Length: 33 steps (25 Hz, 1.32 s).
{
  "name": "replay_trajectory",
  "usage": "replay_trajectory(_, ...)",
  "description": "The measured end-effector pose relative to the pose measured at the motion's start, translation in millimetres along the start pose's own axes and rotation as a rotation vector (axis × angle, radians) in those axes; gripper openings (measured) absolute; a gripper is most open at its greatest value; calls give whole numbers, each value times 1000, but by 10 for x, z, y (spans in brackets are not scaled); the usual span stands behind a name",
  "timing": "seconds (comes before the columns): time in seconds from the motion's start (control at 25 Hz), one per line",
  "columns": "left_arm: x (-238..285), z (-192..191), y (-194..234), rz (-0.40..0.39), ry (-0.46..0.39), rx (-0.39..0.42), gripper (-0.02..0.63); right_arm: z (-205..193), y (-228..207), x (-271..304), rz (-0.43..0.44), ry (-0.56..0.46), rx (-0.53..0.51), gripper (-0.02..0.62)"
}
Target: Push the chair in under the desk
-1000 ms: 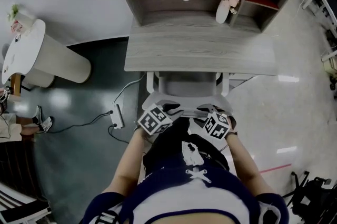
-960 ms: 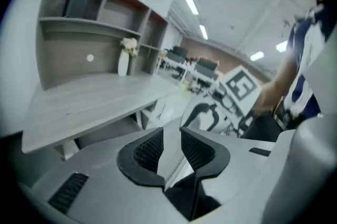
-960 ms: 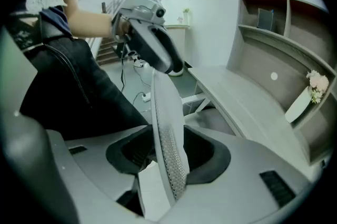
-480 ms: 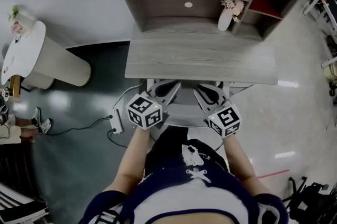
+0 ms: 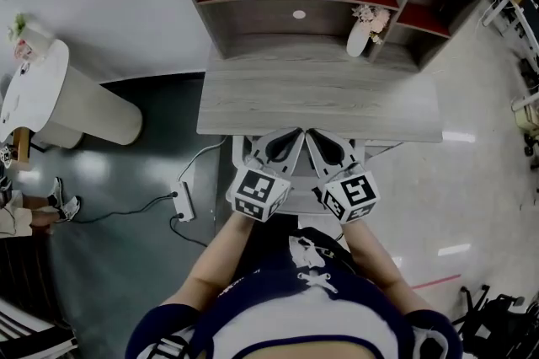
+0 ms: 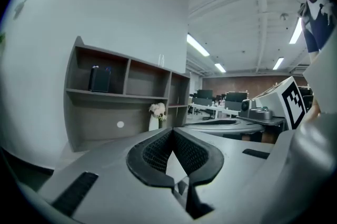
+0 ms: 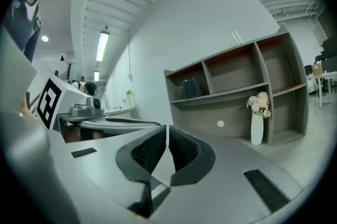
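Forward since a second ago: both grippers, tips now side by side at the desk front edge. Left gripper jaws closed, empty. Right gripper jaws closing, nearly together, nothing between. Chair mostly under desk, rear edge showing below the grippers.
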<state>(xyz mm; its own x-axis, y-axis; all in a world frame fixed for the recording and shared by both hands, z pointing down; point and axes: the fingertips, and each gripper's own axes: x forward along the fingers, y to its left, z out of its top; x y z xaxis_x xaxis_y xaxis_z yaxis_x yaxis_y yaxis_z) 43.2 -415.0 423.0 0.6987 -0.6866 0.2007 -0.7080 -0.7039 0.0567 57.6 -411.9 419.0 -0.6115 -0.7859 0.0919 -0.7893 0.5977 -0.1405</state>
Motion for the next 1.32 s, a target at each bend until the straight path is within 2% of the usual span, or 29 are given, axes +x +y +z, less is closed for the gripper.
replay_trajectory(0.12, 9, 39, 18, 26, -21, -23, 9, 20, 13, -5, 3, -18, 18, 10)
replay_trajectory(0.24, 19, 87, 16, 18, -39, -58, 8, -1, -21, 6, -17, -1, 17, 9)
replay_trajectory(0.72, -1, 0, -4, 4, -29, -102, 6, -73, -31, 19, -39, 31, 28, 8)
replay_trajectory(1.12, -104, 12, -69, 20, -51, -109, 6, -54, 55, -60, -51, 35, 6, 8)
replay_trajectory(1.32, -161, 36, -132, 36, -67, -75, 6, -38, 99, -125, -59, 29, -4, 9)
